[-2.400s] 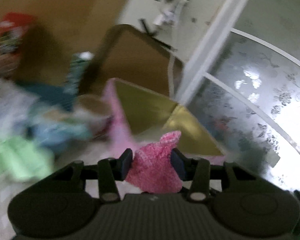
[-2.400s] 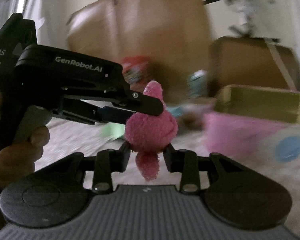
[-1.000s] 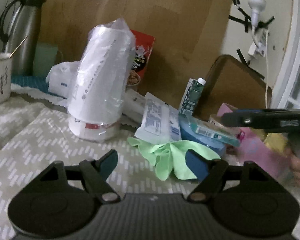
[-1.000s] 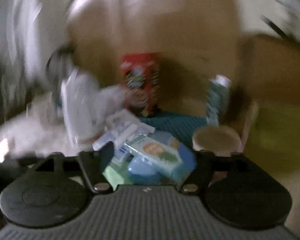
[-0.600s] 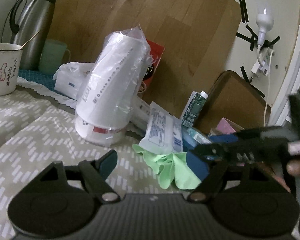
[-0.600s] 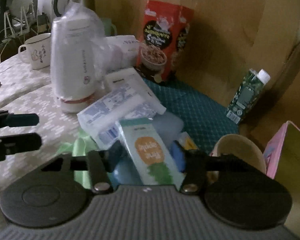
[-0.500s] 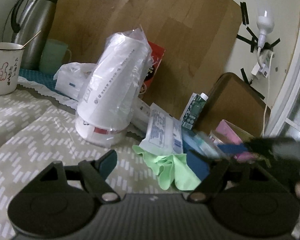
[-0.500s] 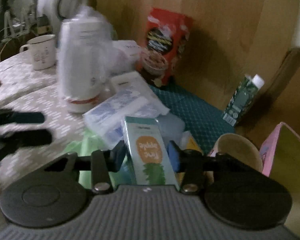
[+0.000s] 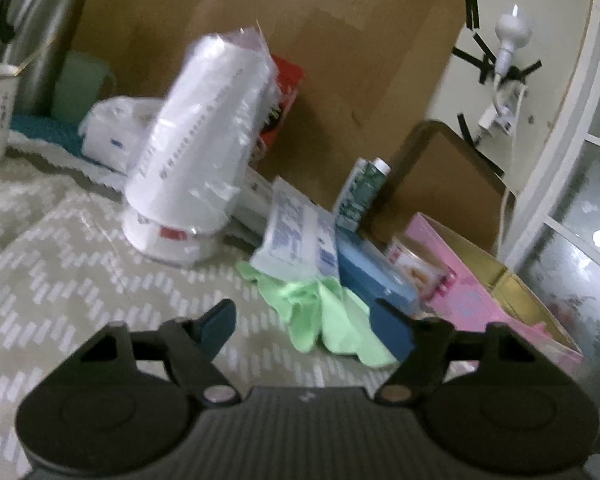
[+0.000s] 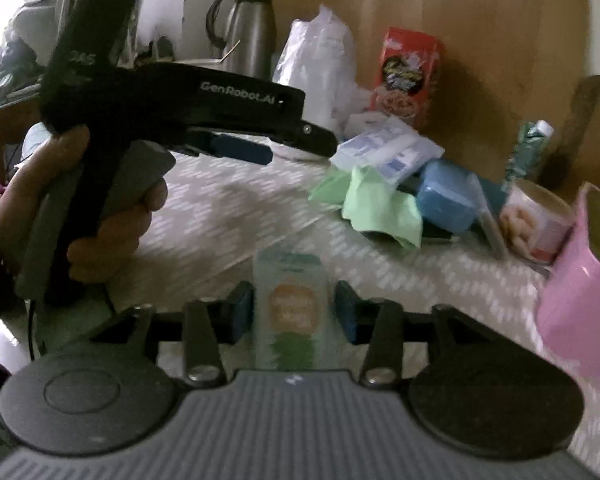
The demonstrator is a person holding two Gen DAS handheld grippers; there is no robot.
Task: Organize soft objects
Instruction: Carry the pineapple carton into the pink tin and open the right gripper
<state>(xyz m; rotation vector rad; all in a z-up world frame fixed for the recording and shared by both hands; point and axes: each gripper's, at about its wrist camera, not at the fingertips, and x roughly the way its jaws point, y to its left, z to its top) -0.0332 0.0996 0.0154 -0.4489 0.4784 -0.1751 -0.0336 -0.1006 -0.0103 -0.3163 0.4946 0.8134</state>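
My right gripper (image 10: 294, 310) clamps a pale-green soft pack (image 10: 292, 308); left gripper (image 9: 306, 326) wide, empty. Crumpled light-green cloth (image 9: 324, 312) not yet in the pink box (image 9: 496, 292).

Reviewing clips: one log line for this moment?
left gripper: open, empty | right gripper: shut on tissue pack | green cloth: on table

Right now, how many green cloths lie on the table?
1: the green cloth lies crumpled before the open left gripper, partly under the white packet, beside the blue box. Others may be hidden under the pile.
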